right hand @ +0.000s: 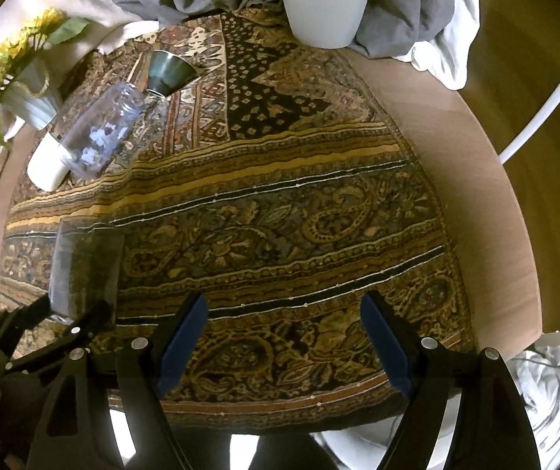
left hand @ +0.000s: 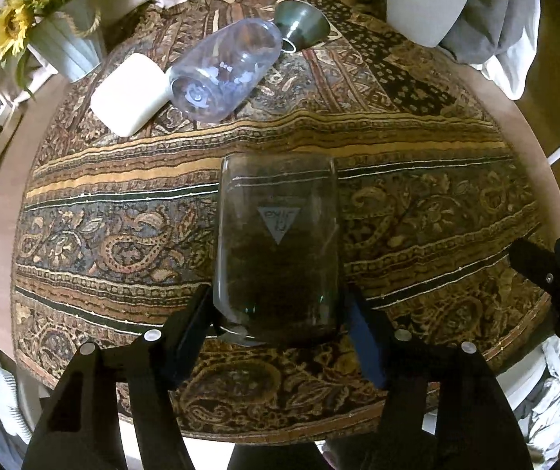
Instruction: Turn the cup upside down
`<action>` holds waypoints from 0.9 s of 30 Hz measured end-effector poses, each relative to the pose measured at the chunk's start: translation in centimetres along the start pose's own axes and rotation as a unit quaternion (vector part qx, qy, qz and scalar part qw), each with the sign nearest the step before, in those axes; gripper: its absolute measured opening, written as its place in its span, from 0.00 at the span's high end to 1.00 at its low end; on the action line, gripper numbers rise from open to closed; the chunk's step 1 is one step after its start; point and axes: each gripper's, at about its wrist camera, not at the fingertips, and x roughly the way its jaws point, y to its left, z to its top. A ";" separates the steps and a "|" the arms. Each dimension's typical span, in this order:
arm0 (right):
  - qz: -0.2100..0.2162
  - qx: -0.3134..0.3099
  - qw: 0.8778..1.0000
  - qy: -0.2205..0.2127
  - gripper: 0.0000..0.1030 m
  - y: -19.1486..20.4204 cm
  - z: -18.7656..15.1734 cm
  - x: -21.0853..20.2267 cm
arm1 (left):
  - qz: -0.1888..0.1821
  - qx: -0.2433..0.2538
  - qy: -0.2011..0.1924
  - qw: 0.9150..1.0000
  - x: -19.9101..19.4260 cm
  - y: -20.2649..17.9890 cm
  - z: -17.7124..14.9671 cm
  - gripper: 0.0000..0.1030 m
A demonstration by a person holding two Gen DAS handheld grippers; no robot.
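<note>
I see the desk (left hand: 515, 125) under a patterned cloth (left hand: 397, 203), with the glass cup (left hand: 276, 246) centred near its front edge between my left tool (left hand: 280, 313), whose pads sit against both sides near the cup's nearer end, a grip I judge is meant for turning it over. My right tool (right hand: 284, 337) hangs wide apart over bare cloth, holding nothing. Through the clear glass I cannot tell which end is the rim, or whether the cup is lifted.

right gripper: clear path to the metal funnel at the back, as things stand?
Probably yes. The right gripper is open and holds nothing, with only bare patterned cloth ahead. The funnel sits far-left, its spout beside the lying plastic bottle.
</note>
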 end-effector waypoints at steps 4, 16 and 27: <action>0.010 0.000 1.000 -0.004 0.22 0.0 0.3 -0.3 | -0.002 0.002 -0.012 1.000 -1.5 -0.1 0.1 0.36; 0.029 0.007 0.999 -0.031 0.22 0.3 1.6 -1.3 | -0.001 -0.003 -0.051 0.999 -3.7 0.3 2.4 0.37; 0.023 0.013 0.998 -0.050 0.22 0.3 3.4 -1.7 | -0.004 -0.013 -0.050 0.999 -2.7 0.7 5.0 0.37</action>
